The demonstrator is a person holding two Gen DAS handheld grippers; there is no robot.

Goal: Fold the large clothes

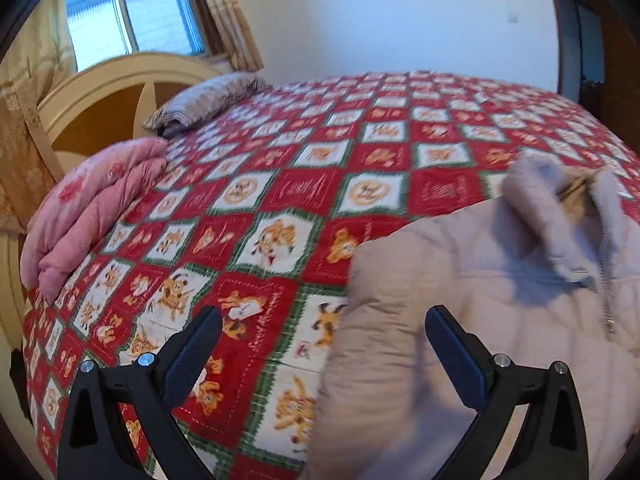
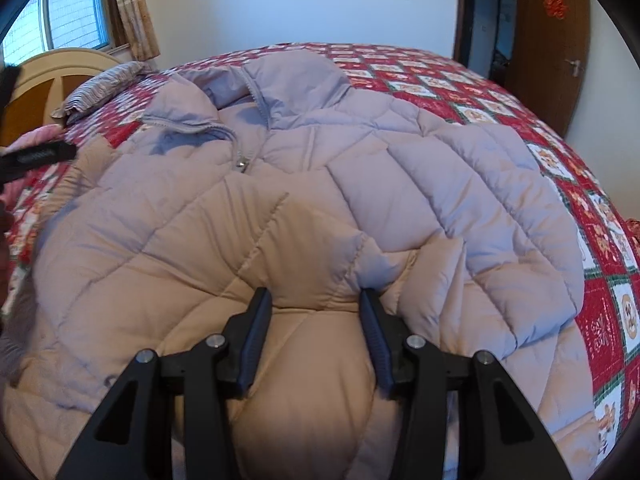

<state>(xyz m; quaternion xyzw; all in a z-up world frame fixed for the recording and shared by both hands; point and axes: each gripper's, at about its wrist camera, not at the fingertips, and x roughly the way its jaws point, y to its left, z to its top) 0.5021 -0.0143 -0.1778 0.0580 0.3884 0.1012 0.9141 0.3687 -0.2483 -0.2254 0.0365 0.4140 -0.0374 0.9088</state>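
A large pale lilac-beige quilted puffer jacket (image 2: 304, 184) lies front up on the bed, zipper partly closed, collar toward the far side. Its sleeve and left shoulder show in the left wrist view (image 1: 480, 280). My left gripper (image 1: 324, 320) is open and empty, hovering over the jacket's sleeve edge and the bedspread. My right gripper (image 2: 316, 300) is partly closed around a raised fold of the jacket's lower front; the puffy fabric bulges between the fingers. The left gripper's finger also shows in the right wrist view (image 2: 40, 158) at the far left.
The bed carries a red, white and green patterned bedspread (image 1: 320, 168). A folded pink quilt (image 1: 96, 208) and a grey striped pillow (image 1: 208, 100) lie by the cream headboard (image 1: 104, 88). A window with curtains is behind. A wooden door (image 2: 548, 56) stands at the right.
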